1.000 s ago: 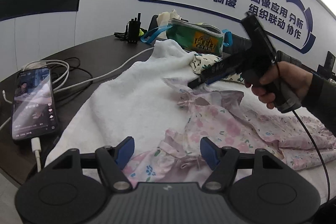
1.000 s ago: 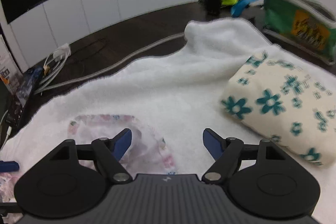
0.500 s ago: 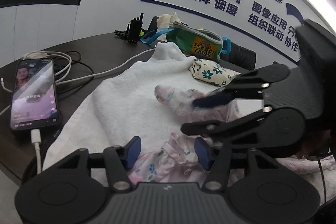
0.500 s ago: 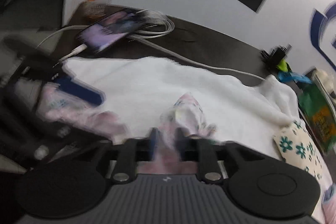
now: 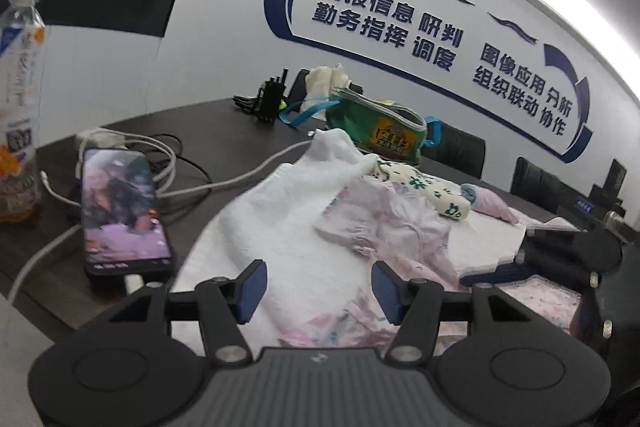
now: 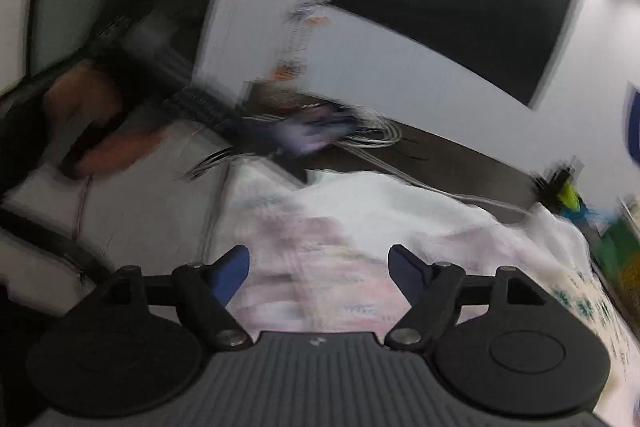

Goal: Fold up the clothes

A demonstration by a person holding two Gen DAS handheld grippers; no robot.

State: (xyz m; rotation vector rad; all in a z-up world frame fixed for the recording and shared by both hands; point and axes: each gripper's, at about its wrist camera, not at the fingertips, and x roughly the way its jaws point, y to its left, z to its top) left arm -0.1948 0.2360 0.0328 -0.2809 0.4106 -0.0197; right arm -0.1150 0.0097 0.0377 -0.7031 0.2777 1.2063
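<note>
Pink floral garment (image 5: 404,227) lies crumpled on the white towel (image 5: 280,219), just ahead of the left gripper (image 5: 318,287), whose fingers stand apart and hold nothing. The right gripper (image 6: 318,269), fingers likewise apart, hovers over the garment's near edge. Left of the towel, a phone (image 5: 120,211) and cables (image 5: 168,163) crowd the dark table (image 5: 224,131).

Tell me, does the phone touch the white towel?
Apart. The left wrist view shows a strip of dark table between the phone and the edge of the white towel.
</note>
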